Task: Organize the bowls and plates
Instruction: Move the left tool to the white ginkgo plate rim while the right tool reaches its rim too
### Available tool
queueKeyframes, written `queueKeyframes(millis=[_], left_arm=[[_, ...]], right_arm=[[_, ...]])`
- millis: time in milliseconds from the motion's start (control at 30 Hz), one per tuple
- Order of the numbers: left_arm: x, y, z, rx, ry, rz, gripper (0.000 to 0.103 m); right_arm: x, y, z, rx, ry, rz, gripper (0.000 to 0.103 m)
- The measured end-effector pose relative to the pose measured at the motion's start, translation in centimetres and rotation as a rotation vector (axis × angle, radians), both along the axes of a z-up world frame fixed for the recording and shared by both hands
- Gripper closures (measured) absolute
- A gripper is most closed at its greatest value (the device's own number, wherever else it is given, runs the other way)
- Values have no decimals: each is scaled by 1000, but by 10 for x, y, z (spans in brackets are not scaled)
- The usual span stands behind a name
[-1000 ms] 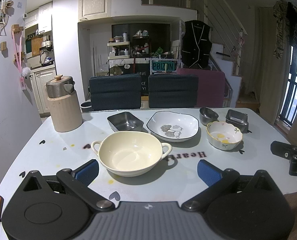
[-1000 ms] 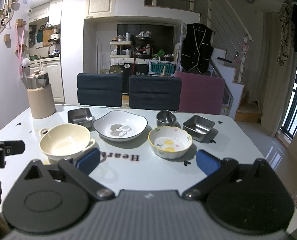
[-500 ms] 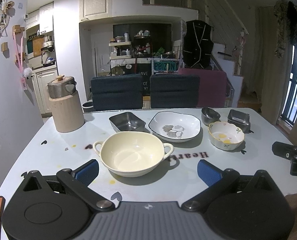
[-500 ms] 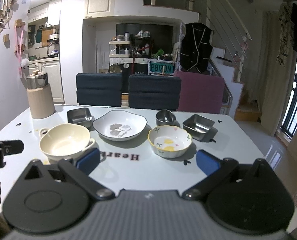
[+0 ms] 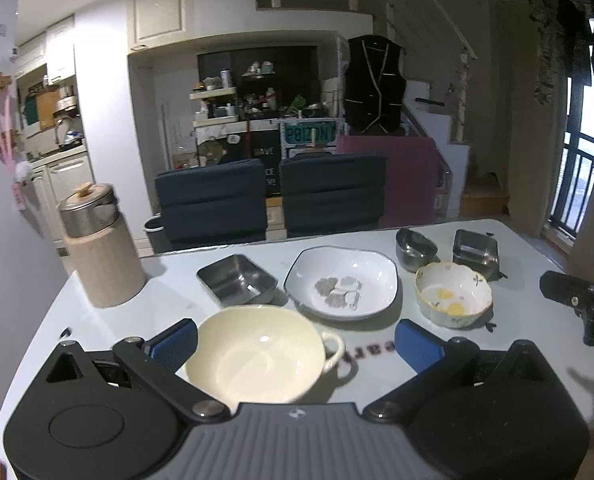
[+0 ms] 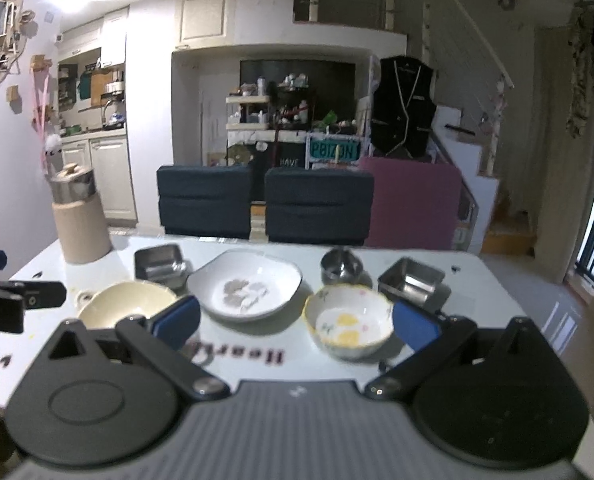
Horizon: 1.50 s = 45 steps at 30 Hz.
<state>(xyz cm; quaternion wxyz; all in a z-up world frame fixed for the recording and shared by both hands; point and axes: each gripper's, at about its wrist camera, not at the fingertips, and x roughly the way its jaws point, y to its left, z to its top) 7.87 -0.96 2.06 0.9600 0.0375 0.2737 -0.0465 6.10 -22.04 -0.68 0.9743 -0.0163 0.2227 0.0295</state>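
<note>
A cream two-handled bowl [image 5: 257,354] [image 6: 127,306] sits on the white table [image 5: 377,368], right in front of my open left gripper [image 5: 297,342], its near rim between the blue pads. Behind it lie a white leaf-print plate [image 5: 343,282] [image 6: 245,288] and a square steel dish [image 5: 237,280] [image 6: 159,262]. A small flowered bowl with a yellow rim [image 5: 453,300] [image 6: 349,322] stands close before my open right gripper [image 6: 297,322], just left of its right pad. A round steel cup [image 5: 415,244] [image 6: 341,266] and a second square steel dish [image 5: 475,248] [image 6: 411,280] stand further back.
A tan jug with a steel lid [image 5: 99,244] [image 6: 79,218] stands at the table's far left corner. Two dark blue chairs [image 5: 213,200] and a maroon chair [image 5: 411,180] line the far edge. The table's right edge [image 6: 537,320] drops to the floor.
Both grippers have moved forward and lower toward the dishes. The cream bowl now sits between the left pads and the flowered bowl lies close to the right gripper's right pad.
</note>
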Motion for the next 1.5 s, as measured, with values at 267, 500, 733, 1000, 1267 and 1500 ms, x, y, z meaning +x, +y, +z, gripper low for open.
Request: queueKeyframes(millis=[267, 500, 733, 1000, 1267, 1500], left_arm=[[64, -9, -8, 83, -52, -8, 0], [116, -21, -19, 111, -94, -56, 0], [171, -29, -34, 110, -70, -109, 0], [231, -31, -56, 119, -27, -94, 0], [269, -18, -79, 95, -17, -101, 0], [288, 2, -97, -7, 40, -111, 0]], right_arm=[[64, -9, -4, 12, -13, 2, 0], [117, -16, -20, 94, 20, 9, 0], [161, -17, -45, 224, 96, 15, 0], [214, -28, -74, 409, 175, -44, 0], [238, -33, -110, 631, 340, -97, 27], [252, -18, -132, 631, 492, -140, 55]])
